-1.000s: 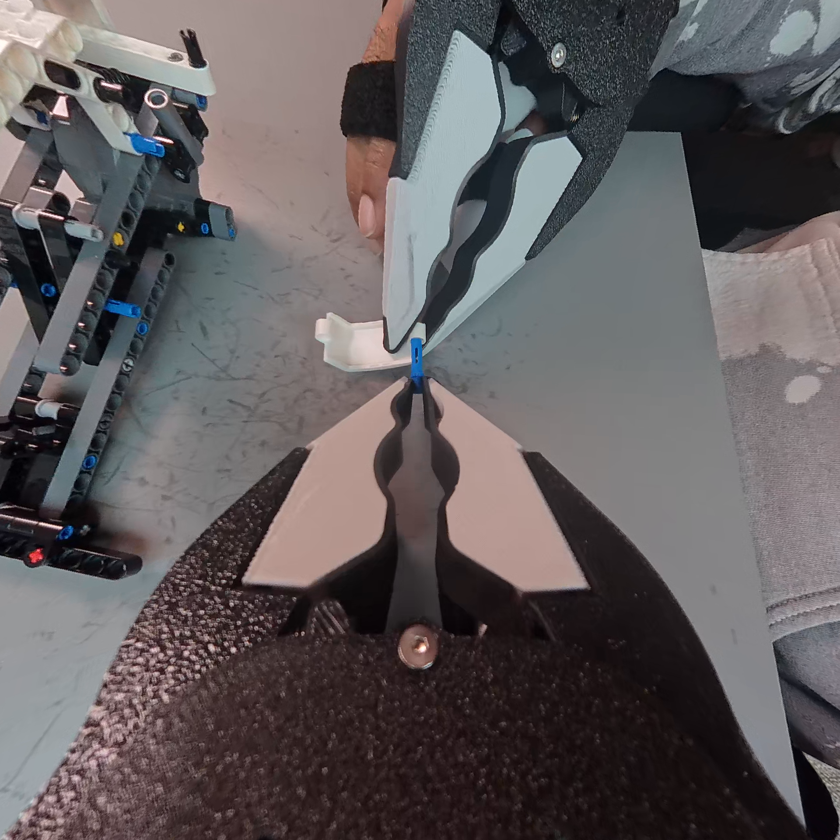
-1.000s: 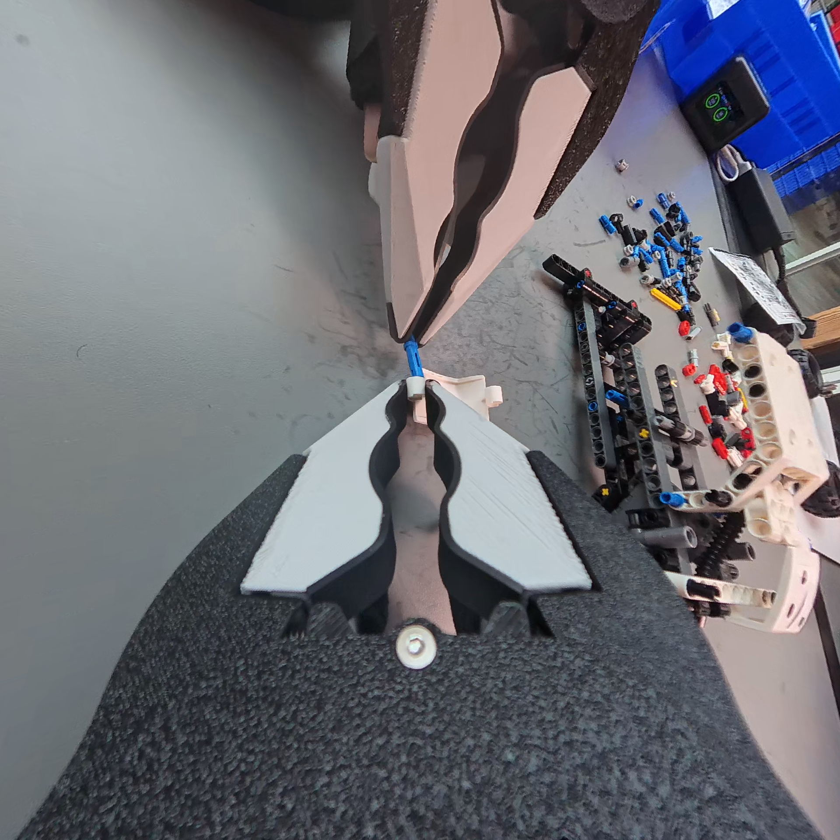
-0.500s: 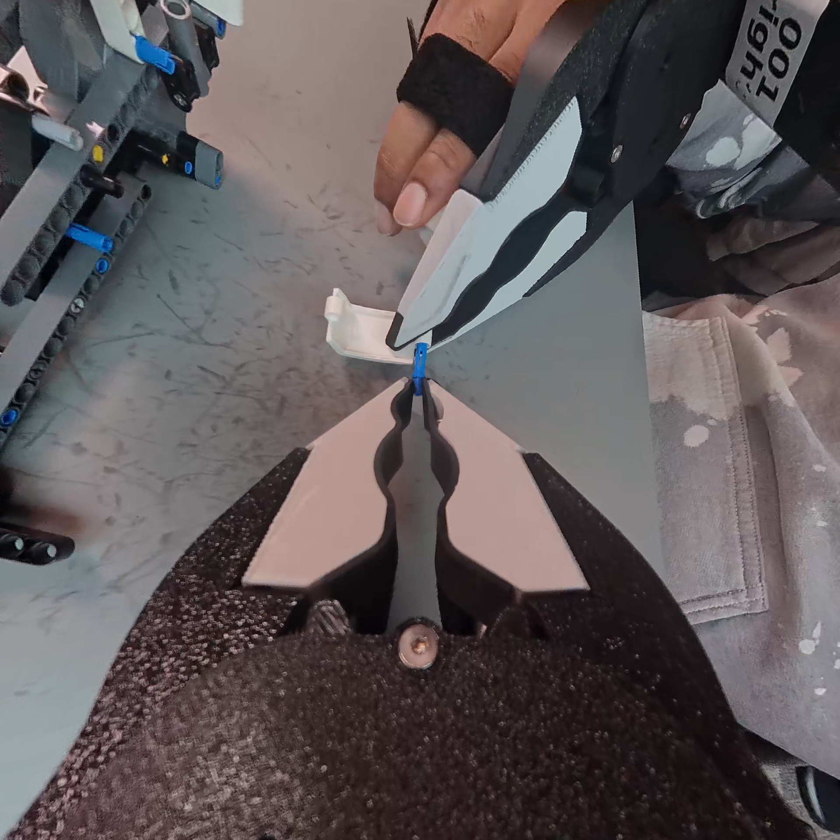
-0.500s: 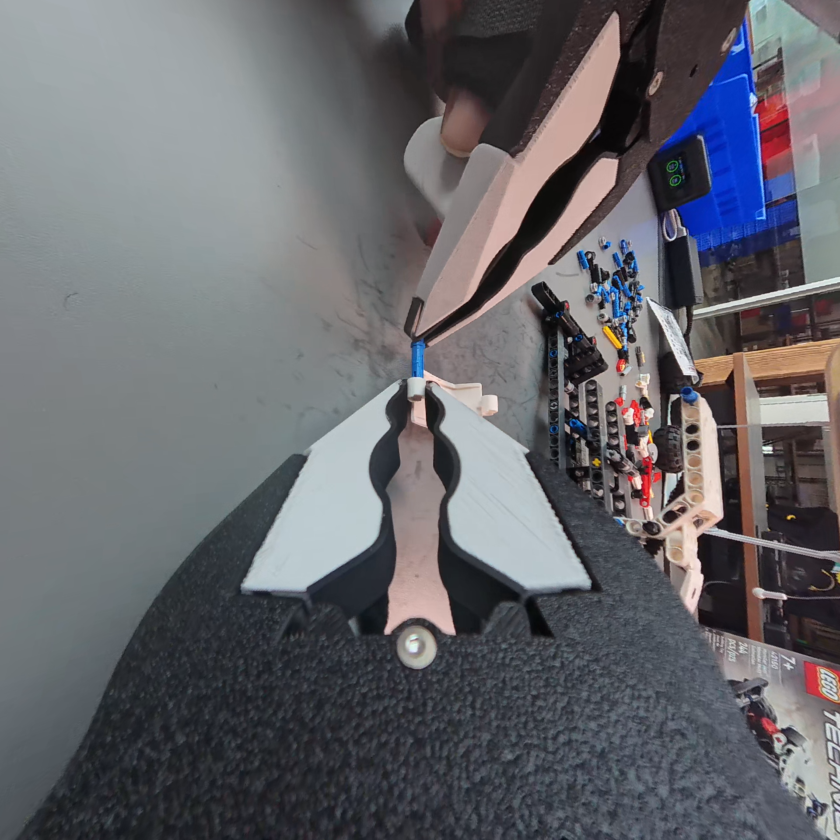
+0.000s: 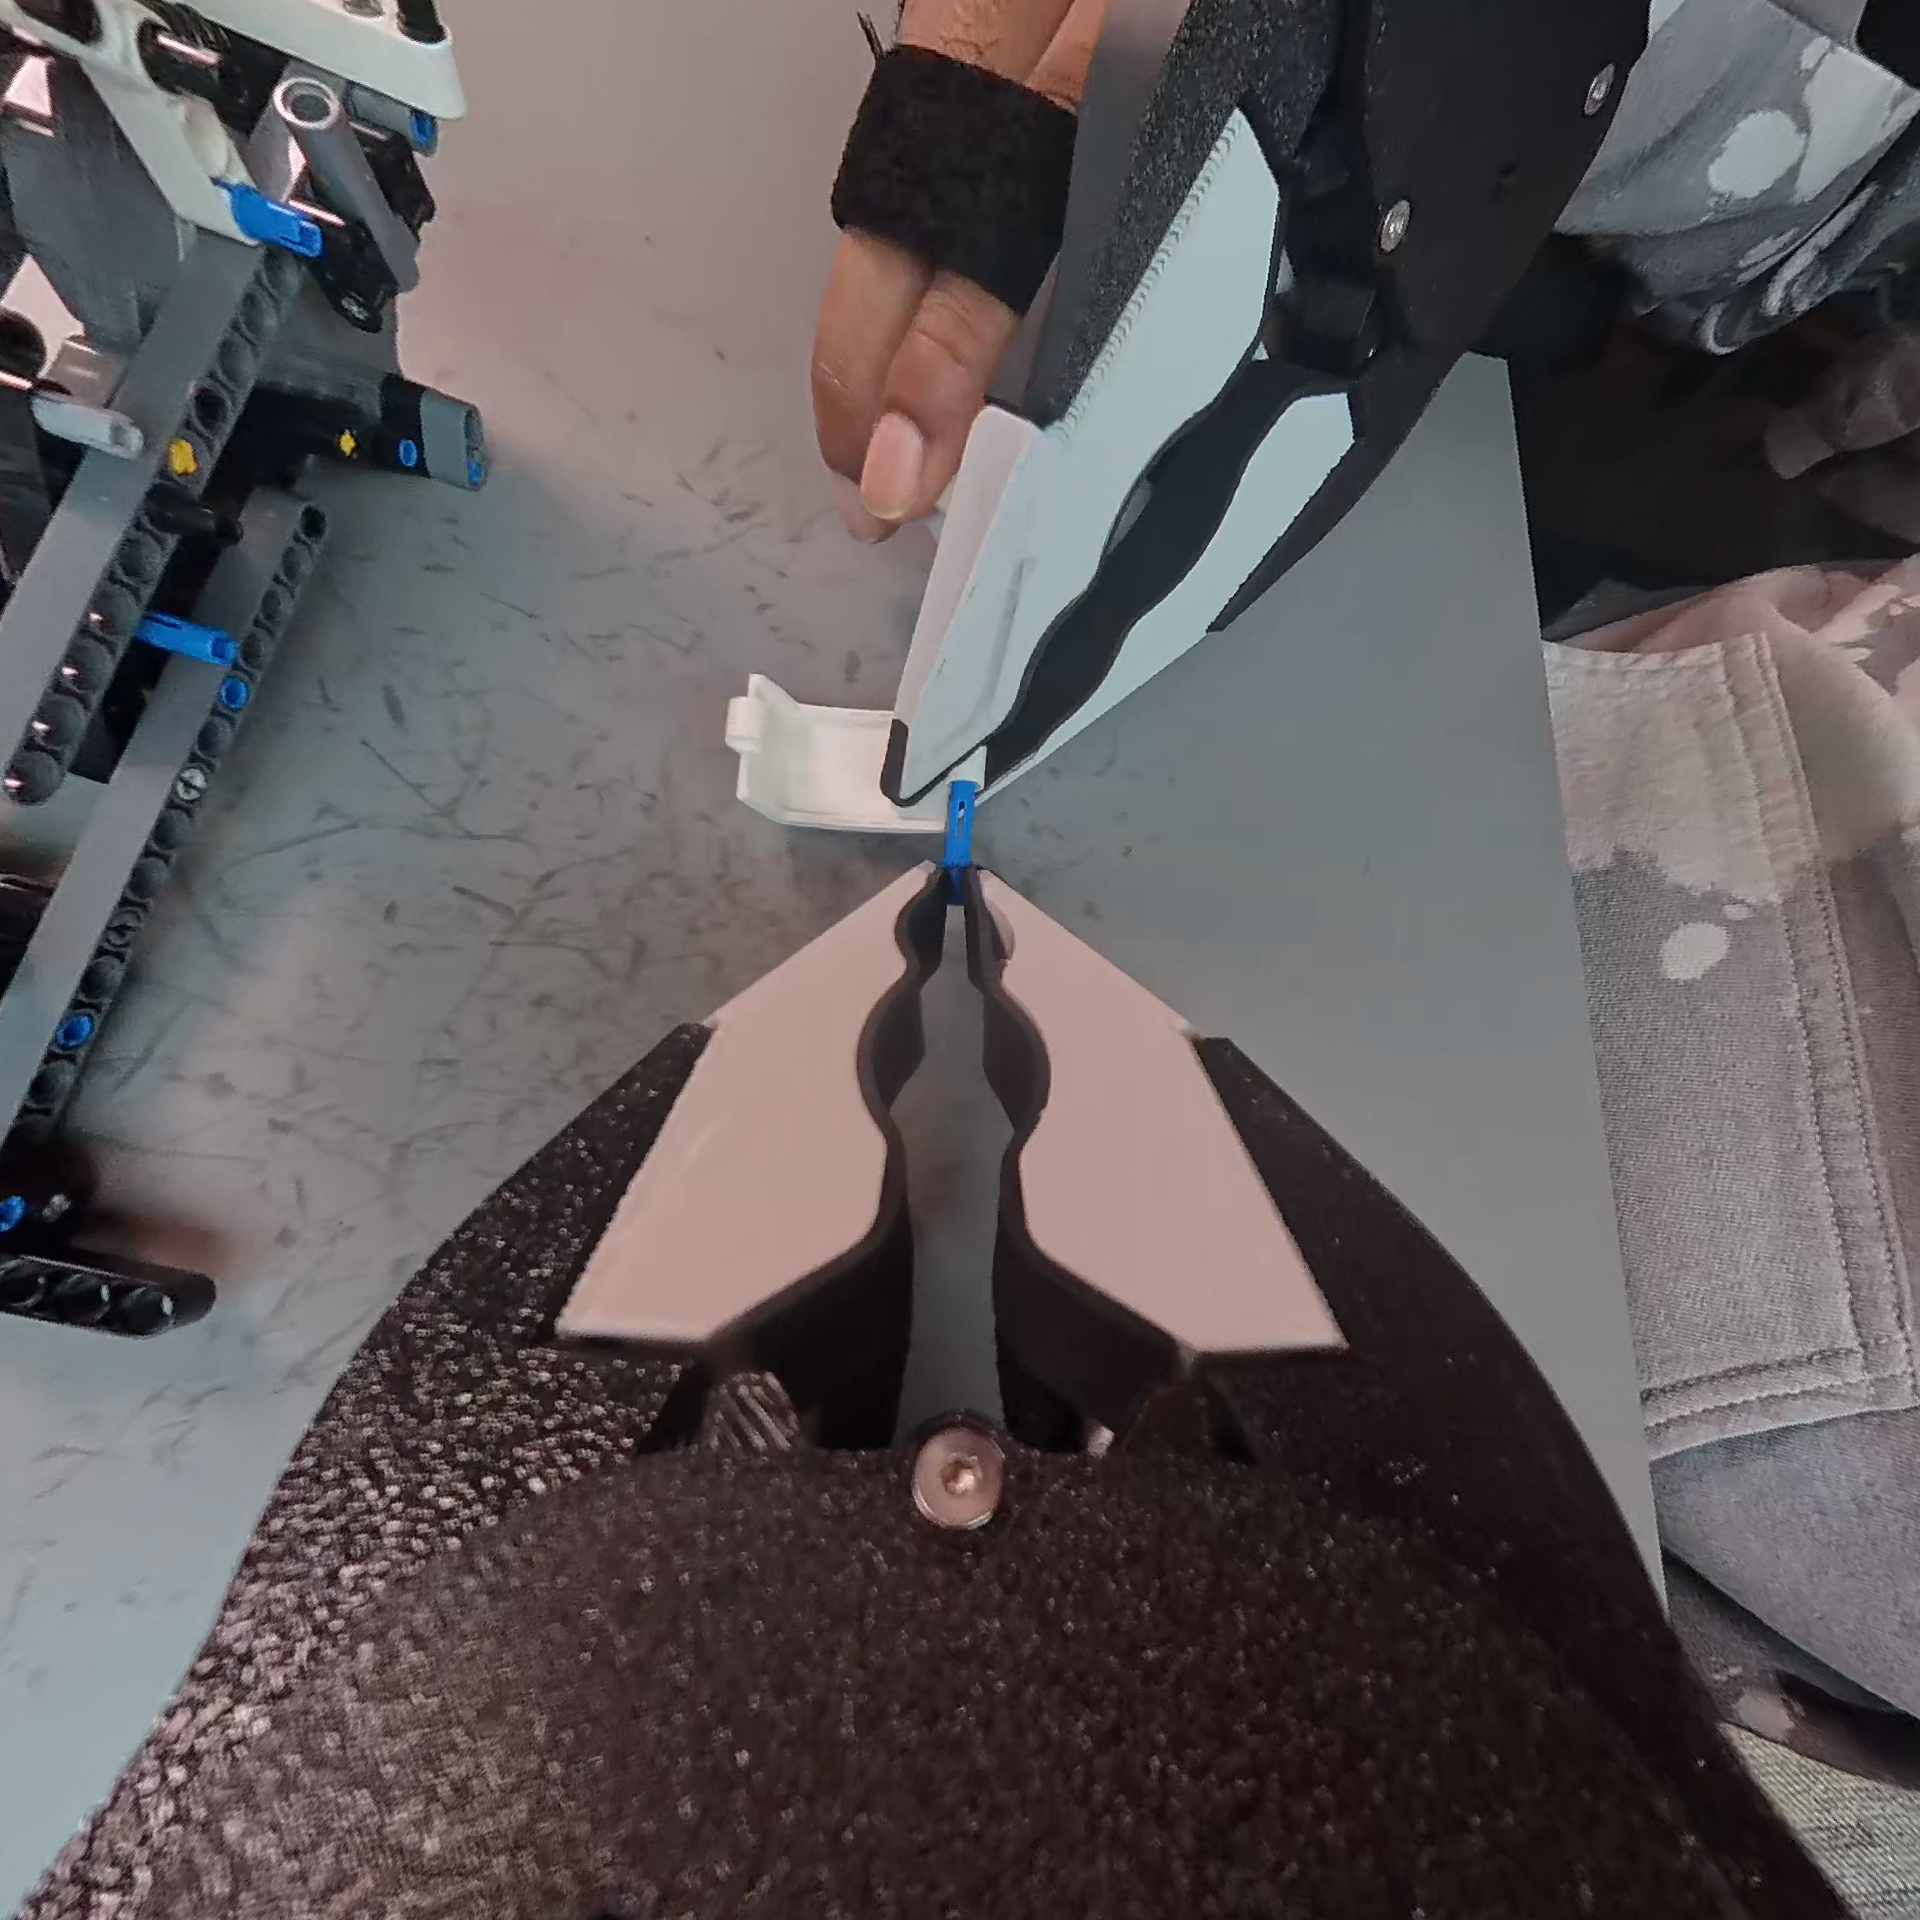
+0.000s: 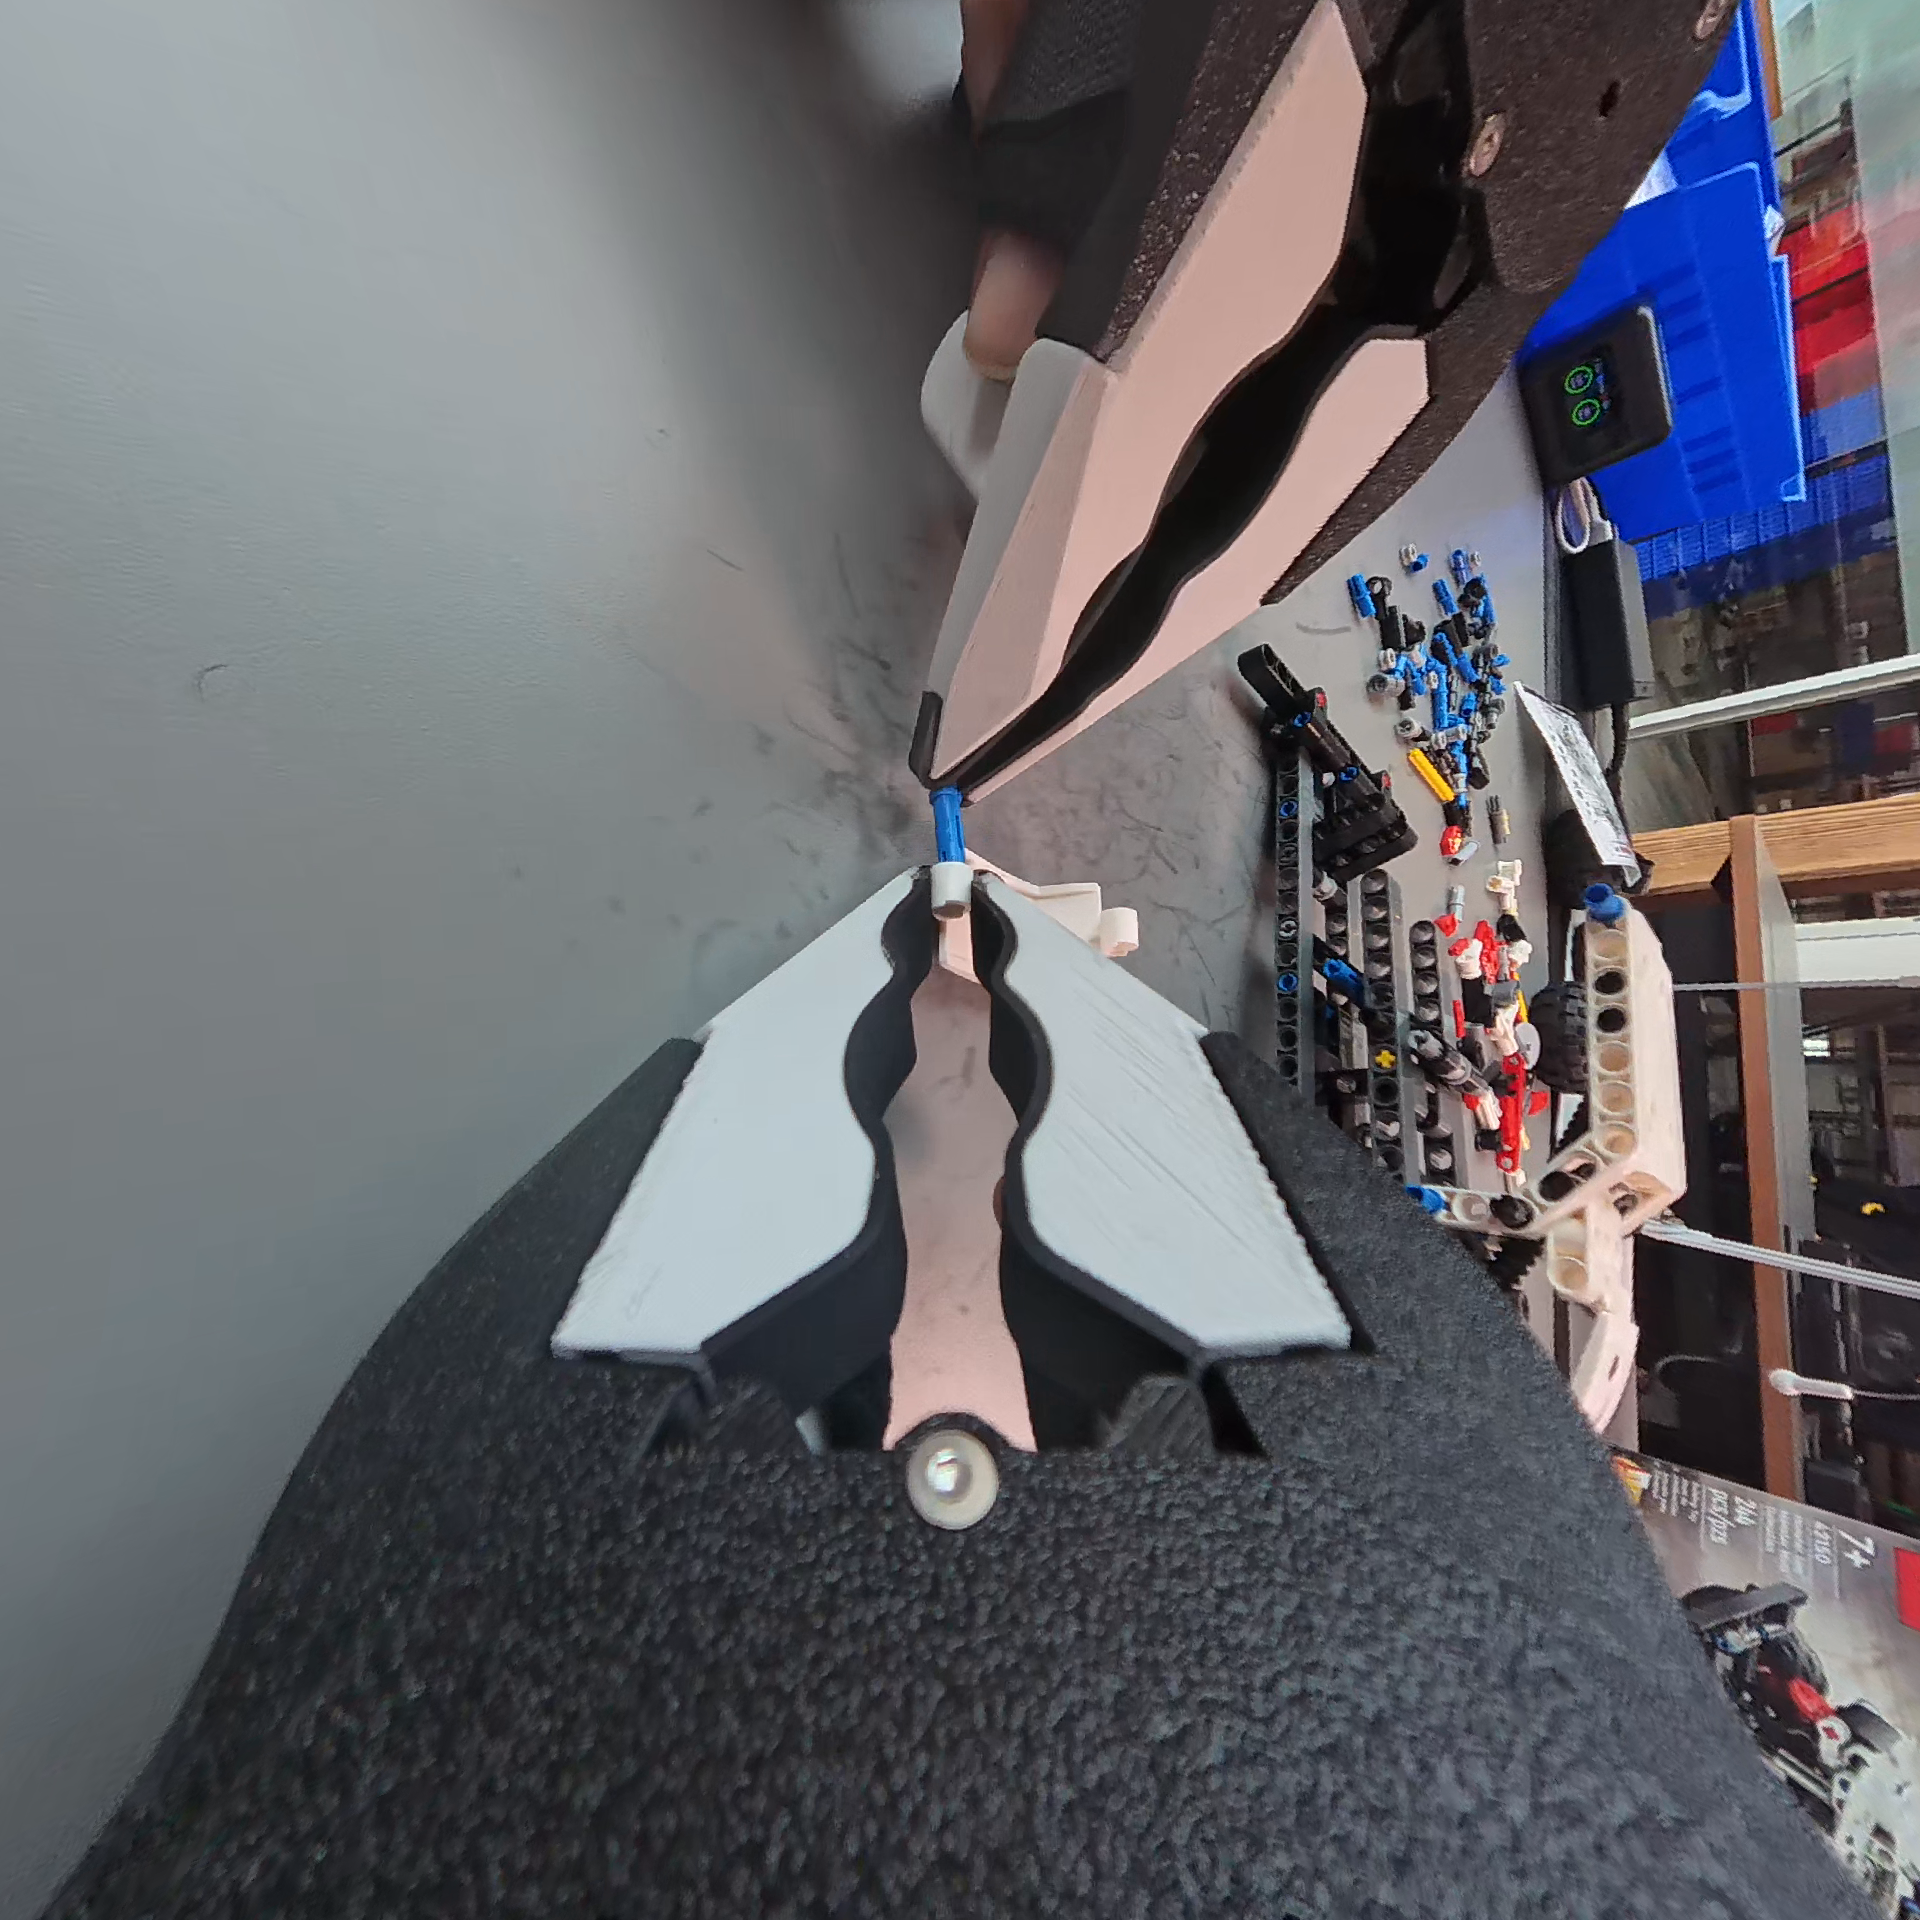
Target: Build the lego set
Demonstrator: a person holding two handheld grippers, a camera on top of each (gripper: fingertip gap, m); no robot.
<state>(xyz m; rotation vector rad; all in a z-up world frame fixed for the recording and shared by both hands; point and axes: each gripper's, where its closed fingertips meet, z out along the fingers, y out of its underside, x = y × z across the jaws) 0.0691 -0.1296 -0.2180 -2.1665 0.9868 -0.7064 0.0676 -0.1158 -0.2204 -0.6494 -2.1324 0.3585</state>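
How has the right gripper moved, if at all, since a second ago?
Yes: the right gripper has tilted away from the lego chassis, toward the table edge, its jaws staying at the blue pin.

My two wrist cameras look close along their fingers, facing each other; both share the blue pin (image 5: 961, 826) and the table (image 5: 582, 831).

blue pin (image 5: 961, 834): ends hidden in grippers | chassis (image 5: 156, 623): cut off at left edge
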